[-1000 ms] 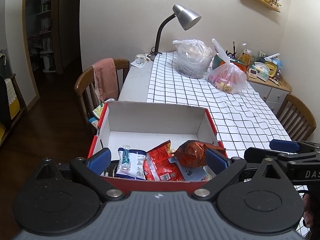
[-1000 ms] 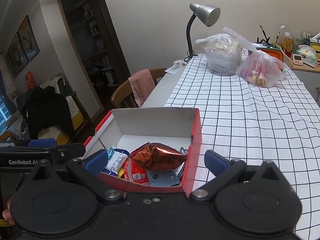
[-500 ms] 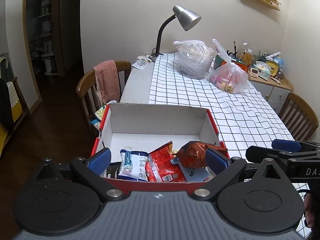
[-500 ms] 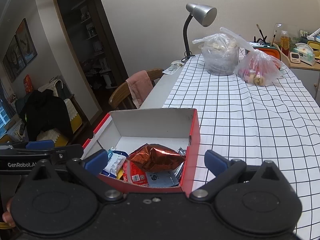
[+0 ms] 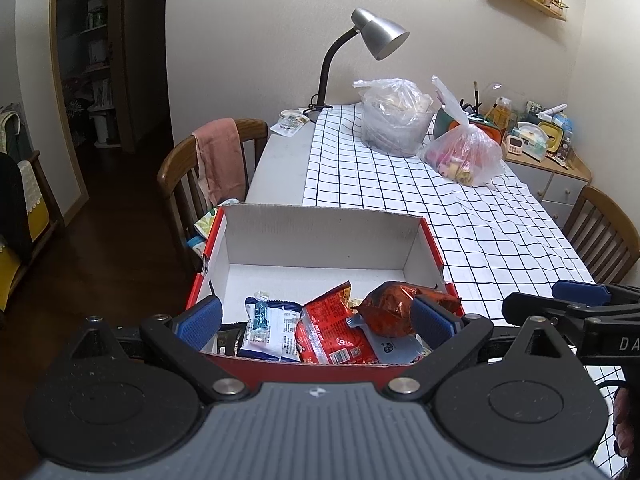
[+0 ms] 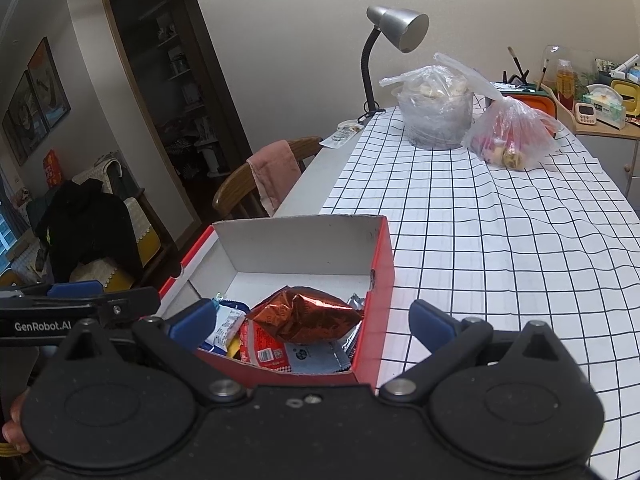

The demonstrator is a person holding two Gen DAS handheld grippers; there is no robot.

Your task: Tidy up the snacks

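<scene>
Red box (image 5: 320, 372) sits at the table (image 5: 460, 208) edge w/ snacks inside: shiny brown bag (image 5: 394, 308) on top, red packet (image 5: 334, 332) & white-blue packet (image 5: 270, 330) beside it. Left hand-held gripper (image 5: 318, 322) is wide apart, over the box's near wall. Right hand-held gripper (image 6: 312, 322) is wide apart too, holding nothing.

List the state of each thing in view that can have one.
Red box: open, partly filled with snacks.
Copper foil bag: crumpled, on top.
Desk lamp: appears off.
Left hand-held gripper: open.
Right hand-held gripper: open.
Pink plastic bag: tied shut.
</scene>
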